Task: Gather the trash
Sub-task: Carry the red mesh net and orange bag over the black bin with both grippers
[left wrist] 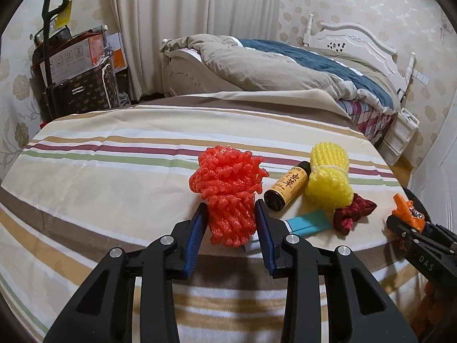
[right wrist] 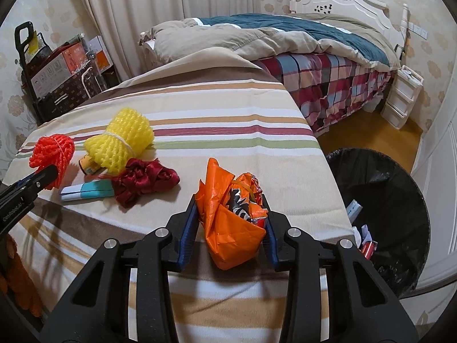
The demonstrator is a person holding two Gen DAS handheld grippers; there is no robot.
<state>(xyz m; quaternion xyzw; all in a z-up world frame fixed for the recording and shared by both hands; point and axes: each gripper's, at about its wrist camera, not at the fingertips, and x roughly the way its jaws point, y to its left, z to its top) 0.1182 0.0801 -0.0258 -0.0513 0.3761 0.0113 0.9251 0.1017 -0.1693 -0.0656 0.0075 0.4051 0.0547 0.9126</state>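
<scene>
**Both hands loaded, bin on your right**

Your right hand-held gripper (right wrist: 231, 223) is clamping the orange wrapper (right wrist: 232, 220) above the counter (right wrist: 228, 120); your left hand-held gripper (left wrist: 230, 223) is squeezing the red foam net (left wrist: 228, 188). Judging from this, you are carrying: swing right over the black bin (right wrist: 400, 200) before releasing.

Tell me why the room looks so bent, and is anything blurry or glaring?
Left wrist view: a fisheye lens bows the striped table and curtain, with dark corners; the red foam net is sharp. Right wrist view: same bending; the orange wrapper is sharp, soft shadows fall under the left gripper, no strong glare.
</scene>
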